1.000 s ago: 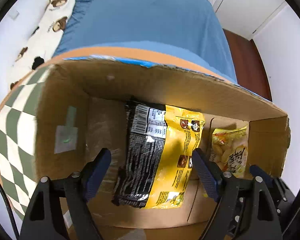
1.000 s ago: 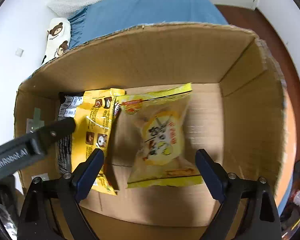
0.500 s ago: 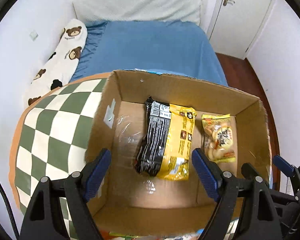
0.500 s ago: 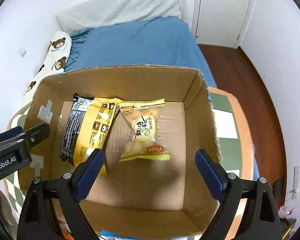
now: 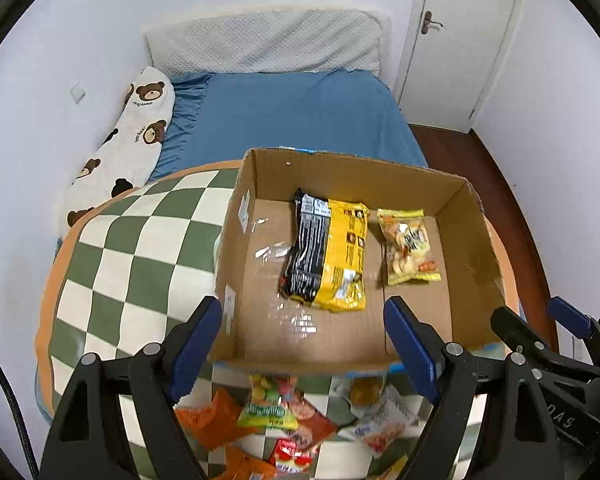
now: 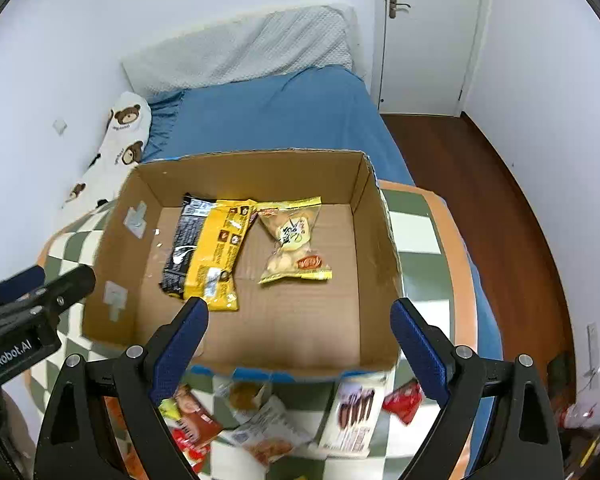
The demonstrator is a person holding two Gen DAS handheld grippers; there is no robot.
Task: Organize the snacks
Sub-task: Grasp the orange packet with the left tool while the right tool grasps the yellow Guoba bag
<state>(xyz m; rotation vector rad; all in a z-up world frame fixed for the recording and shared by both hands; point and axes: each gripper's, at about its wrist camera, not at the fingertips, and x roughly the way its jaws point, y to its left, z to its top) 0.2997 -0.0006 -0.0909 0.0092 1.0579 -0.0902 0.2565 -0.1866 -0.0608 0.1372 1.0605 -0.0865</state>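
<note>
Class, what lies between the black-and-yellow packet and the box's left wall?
Only bare cardboard floor with shiny tape separates the black-and-yellow packet from the box's left wall, shown in the left wrist view.

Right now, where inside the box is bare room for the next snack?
In the cardboard box, the floor is bare left of the black-yellow packet, right of the cookie bag, and along the near wall. The loose snacks outside are crowded.

two packets (image 5: 328,252) in box (image 5: 472,236), loose snacks (image 5: 284,412) before it

Blue bed (image 5: 292,120), bear-print pillow (image 5: 136,136), seemingly door (image 5: 456,40).
</note>
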